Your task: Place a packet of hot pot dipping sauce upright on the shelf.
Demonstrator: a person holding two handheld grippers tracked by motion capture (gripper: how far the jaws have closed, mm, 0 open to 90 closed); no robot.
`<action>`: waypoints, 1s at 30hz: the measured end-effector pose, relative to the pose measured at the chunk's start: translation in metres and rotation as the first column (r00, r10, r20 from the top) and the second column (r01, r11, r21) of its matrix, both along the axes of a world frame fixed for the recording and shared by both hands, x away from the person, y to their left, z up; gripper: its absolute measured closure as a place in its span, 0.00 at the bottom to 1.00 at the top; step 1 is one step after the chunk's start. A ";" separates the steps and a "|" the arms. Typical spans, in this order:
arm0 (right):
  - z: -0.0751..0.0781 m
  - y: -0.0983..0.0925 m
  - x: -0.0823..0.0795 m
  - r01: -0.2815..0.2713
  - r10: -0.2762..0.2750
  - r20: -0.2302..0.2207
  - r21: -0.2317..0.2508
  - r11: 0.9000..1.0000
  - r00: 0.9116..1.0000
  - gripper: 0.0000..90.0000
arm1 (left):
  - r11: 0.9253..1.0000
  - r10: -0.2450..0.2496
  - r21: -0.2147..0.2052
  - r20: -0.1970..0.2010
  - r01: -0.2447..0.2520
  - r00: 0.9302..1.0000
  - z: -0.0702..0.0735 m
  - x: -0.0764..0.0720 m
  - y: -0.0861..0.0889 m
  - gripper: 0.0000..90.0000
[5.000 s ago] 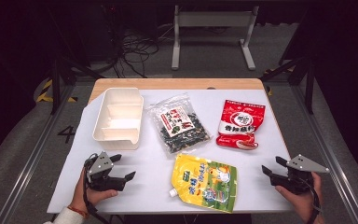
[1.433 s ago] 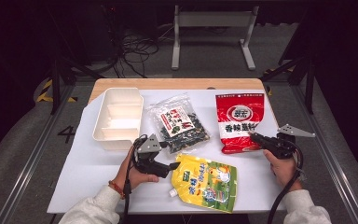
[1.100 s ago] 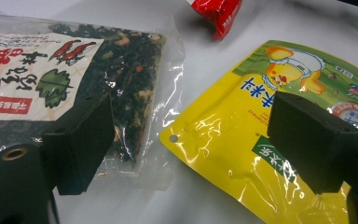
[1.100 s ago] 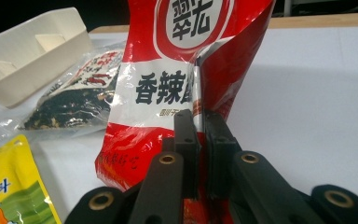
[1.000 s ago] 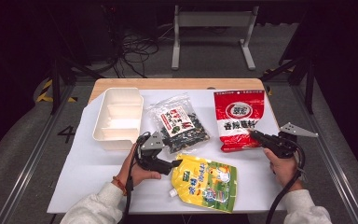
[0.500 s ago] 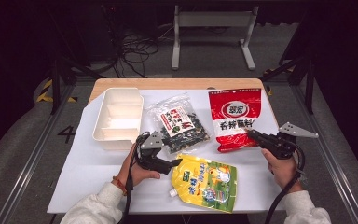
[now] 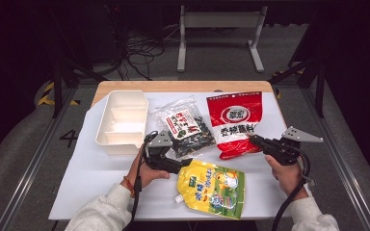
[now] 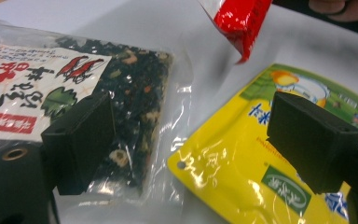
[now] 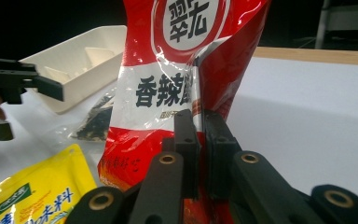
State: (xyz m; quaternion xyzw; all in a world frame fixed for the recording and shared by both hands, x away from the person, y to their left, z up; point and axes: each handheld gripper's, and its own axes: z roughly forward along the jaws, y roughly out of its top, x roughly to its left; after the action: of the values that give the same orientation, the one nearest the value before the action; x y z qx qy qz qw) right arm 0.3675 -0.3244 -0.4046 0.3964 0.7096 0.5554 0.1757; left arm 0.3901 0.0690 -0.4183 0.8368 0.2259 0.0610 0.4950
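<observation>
My right gripper (image 7: 252,139) is shut on the lower right edge of a red snack bag (image 7: 233,115), which hangs raised and tilted off the table. In the right gripper view the jaws (image 9: 200,133) pinch the red bag (image 9: 186,70) tight. My left gripper (image 7: 179,158) stands open, low over the table between a clear bag of dark dried bits (image 7: 188,127) and a yellow spout pouch (image 7: 212,187). In the left gripper view the open gripper (image 8: 191,140) straddles the clear bag (image 8: 74,93) and the yellow pouch (image 8: 270,186), gripping neither.
A white divided tray (image 7: 123,122) sits at the back left of the white table (image 7: 91,187), beside the clear bag. The table's wooden far edge (image 7: 183,86) shows beyond it. The dark floor with cables and a metal stand lies behind.
My right gripper has moved left and up with the red bag, whose lower end has lifted off the table. The left gripper has stayed between the clear bag and the yellow pouch.
</observation>
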 end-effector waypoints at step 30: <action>0.004 0.064 -0.019 -0.196 0.203 0.072 -0.088 0.977 0.977 0.94 | 0.978 -0.081 -0.190 0.027 0.084 0.996 0.031 0.029 -0.033 0.87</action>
State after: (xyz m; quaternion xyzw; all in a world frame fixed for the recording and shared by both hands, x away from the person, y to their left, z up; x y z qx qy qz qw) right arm 0.3484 -0.2608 -0.4009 0.2931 0.7598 0.5569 0.1632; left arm 0.4190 0.0359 -0.3873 0.7935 0.1910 0.0264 0.5771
